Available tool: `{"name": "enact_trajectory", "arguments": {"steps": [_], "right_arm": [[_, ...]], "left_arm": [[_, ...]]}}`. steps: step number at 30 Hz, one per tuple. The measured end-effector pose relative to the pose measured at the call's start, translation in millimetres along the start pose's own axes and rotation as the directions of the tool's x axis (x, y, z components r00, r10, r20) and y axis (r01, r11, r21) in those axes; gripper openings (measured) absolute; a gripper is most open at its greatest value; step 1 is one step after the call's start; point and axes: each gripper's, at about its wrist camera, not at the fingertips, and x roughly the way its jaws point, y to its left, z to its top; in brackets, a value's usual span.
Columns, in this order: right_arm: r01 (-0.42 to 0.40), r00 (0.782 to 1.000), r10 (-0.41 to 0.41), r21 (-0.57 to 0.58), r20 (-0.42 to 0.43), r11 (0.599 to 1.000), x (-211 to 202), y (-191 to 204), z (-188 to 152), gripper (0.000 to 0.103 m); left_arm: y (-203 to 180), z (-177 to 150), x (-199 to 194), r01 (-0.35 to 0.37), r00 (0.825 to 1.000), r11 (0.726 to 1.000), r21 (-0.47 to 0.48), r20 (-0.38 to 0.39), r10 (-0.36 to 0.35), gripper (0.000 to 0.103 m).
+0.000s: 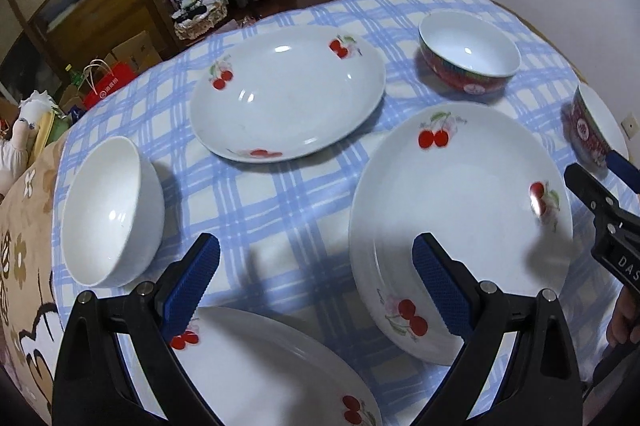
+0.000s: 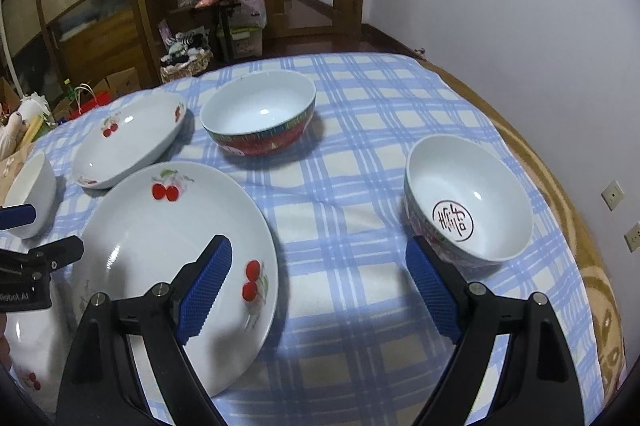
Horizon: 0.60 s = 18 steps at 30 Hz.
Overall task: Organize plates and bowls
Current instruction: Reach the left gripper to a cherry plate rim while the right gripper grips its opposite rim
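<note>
Glazed cherry plates (image 1: 460, 226) at 3, 12, 6 o'clock on checked cloth (image 1: 280, 210), bowls (image 2: 468, 202) outlying: rigid, slick, breakable, best pinched at rims; left gripper (image 1: 316, 290) and right gripper (image 2: 320, 290) wide open, empty.

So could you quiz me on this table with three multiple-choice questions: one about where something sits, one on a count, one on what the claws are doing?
1. Where is the bowl with the red seal mark inside?
A. stacked in a plate
B. alone on the checked cloth, near the right claw
C. on the floor

2. How many cherry plates show in the left claw's view?
A. one
B. five
C. three

3. What state are both claws in?
A. open, holding nothing
B. shut on a bowl
C. shut on a plate

Answers: 1 B, it stands by itself on the cloth. 2 C, far, right and near. 3 A, the left claw and the right both gape empty.
</note>
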Motion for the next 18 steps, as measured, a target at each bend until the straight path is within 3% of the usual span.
{"name": "enact_trajectory", "arguments": {"steps": [7,12,15,16,17,18], "right_arm": [[-0.014,0.999,0.014,0.003,-0.045,1.000,9,0,-5,0.093],[-0.020,0.999,0.020,-0.002,-0.042,1.000,12,0,-5,0.092],[-0.033,0.998,0.033,0.000,-0.061,0.999,15,0,-7,0.080],[-0.044,0.997,0.044,0.004,-0.067,0.999,16,0,-7,0.071],[-0.056,0.996,0.057,0.010,-0.070,0.998,17,-1,-7,0.056],[-0.065,0.995,0.066,0.013,-0.074,0.998,18,-1,-7,0.049]], "left_arm": [[-6,-6,15,-0.030,0.999,0.999,0.031,-0.031,0.031,0.094],[-9,-10,17,-0.005,0.999,0.999,0.041,-0.040,0.007,0.078],[-10,-13,20,0.049,0.997,0.999,0.003,-0.064,-0.048,0.061],[-9,-14,22,0.057,0.996,0.998,-0.008,-0.070,-0.057,0.056],[-9,-15,24,0.067,0.995,0.998,-0.015,-0.077,-0.068,0.050],[-9,-15,24,0.078,0.994,0.997,-0.023,-0.078,-0.079,0.047]]}}
